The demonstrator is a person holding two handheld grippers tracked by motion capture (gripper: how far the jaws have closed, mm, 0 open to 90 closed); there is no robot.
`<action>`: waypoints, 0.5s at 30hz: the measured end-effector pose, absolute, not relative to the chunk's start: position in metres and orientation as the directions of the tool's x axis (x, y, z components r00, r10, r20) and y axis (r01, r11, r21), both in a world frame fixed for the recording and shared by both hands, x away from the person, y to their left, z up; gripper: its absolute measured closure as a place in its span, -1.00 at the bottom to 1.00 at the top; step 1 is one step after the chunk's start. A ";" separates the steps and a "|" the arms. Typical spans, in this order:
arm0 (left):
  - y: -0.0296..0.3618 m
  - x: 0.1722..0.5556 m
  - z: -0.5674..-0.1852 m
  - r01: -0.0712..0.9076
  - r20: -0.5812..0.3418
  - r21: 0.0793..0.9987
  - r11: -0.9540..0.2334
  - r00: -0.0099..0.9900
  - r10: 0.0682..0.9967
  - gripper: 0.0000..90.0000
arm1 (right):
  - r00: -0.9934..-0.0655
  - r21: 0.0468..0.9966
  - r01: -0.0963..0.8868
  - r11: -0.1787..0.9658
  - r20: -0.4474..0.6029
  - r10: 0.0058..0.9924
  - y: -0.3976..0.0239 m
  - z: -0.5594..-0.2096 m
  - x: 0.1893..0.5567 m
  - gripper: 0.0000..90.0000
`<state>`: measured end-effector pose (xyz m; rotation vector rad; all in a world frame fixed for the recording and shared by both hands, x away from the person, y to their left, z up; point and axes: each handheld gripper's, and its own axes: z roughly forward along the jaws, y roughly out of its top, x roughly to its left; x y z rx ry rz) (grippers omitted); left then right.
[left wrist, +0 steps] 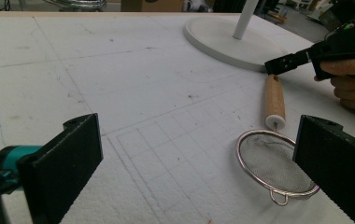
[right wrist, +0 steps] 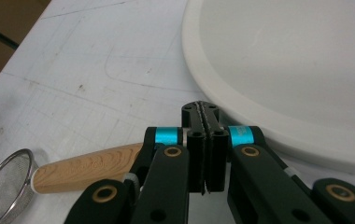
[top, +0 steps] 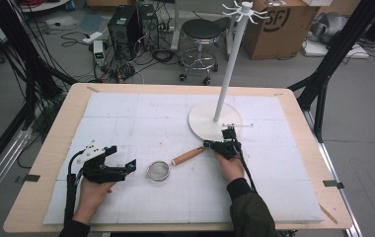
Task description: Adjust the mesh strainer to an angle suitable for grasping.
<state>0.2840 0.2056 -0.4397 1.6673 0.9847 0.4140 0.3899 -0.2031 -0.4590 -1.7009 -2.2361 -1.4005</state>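
Grippers number two, one strainer between.

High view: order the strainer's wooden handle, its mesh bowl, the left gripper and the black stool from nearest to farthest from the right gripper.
From the right gripper:
1. Wooden handle, right beside its jaws, to their left.
2. Mesh bowl, further left along the strainer.
3. Left gripper, beyond the bowl, on the table's left half.
4. Black stool, on the floor past the far edge.

The stand's base and pole are blocking the mat's far right. The strainer is lying mid-mat between the left gripper and right gripper. The left half is lying open for passing.
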 end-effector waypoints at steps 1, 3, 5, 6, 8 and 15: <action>0.206 0.284 -0.440 0.393 -0.210 0.918 -0.053 0.593 0.777 -0.95 | -0.415 0.633 0.774 0.016 0.488 0.768 -0.202 -0.459 0.390 1.00; 0.206 0.284 -0.440 0.394 -0.210 0.918 -0.052 0.592 0.778 -0.95 | -0.418 0.632 0.775 0.015 0.495 0.762 -0.199 -0.459 0.391 1.00; 0.206 0.284 -0.440 0.395 -0.212 0.918 -0.049 0.590 0.779 -0.95 | -0.421 0.632 0.774 0.022 0.489 0.764 -0.195 -0.459 0.392 1.00; 0.206 0.284 -0.440 0.394 -0.212 0.918 -0.049 0.590 0.779 -0.95 | -0.426 0.631 0.776 0.027 0.491 0.760 -0.193 -0.459 0.393 1.00; 0.206 0.284 -0.440 0.394 -0.209 0.918 -0.052 0.591 0.779 -0.95 | -0.428 0.629 0.777 0.034 0.488 0.761 -0.189 -0.460 0.393 1.00; 0.206 0.284 -0.440 0.393 -0.206 0.918 -0.055 0.590 0.780 -0.95 | -0.439 0.631 0.774 0.052 0.476 0.762 -0.178 -0.459 0.395 0.99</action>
